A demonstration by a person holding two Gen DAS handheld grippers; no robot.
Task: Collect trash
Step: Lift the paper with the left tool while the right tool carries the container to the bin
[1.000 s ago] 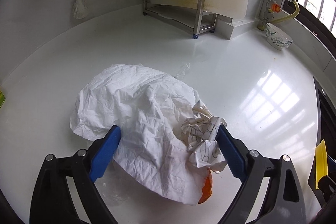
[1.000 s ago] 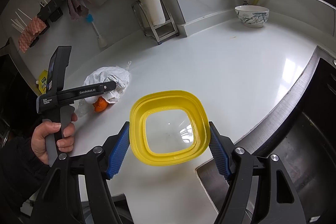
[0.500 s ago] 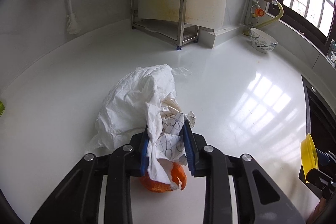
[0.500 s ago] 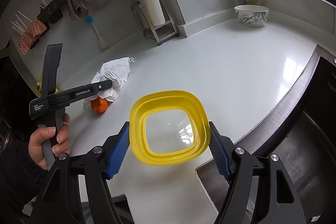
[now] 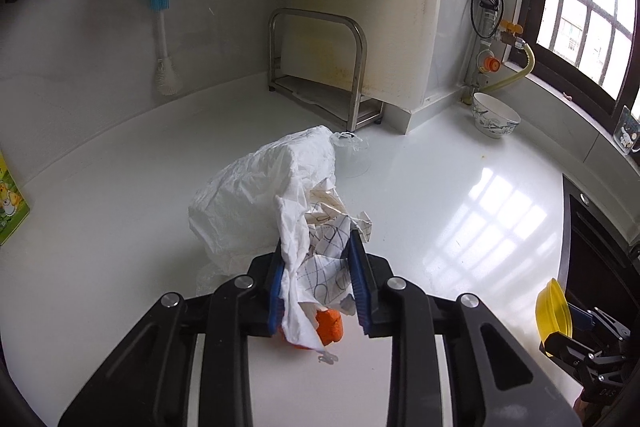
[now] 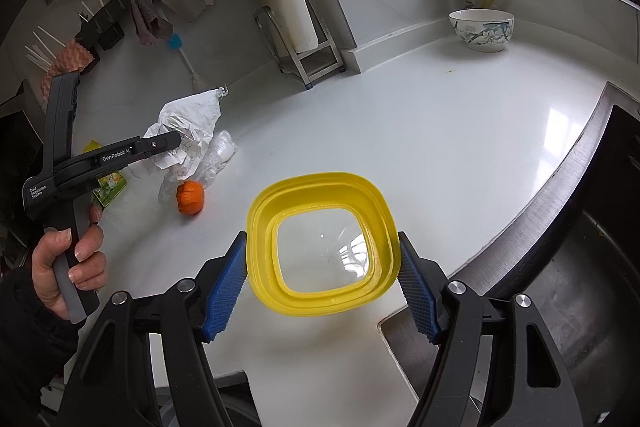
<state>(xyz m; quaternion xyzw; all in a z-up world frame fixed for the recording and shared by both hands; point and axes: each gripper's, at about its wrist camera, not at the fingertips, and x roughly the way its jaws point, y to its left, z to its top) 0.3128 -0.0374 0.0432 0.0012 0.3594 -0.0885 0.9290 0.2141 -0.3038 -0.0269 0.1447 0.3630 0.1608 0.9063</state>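
Leftward, "GenRobot.AI" tongs clenching crumpled paper, right tongs gripping yellow container.

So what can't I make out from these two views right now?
- Orange peel: left wrist view, its upper part hidden by the paper wad clamped in the left gripper.
- Plastic bag: right wrist view, partly behind the wad; contents unclear.
- Sink: cut off by the edge and right gripper, which clamps the yellow container.
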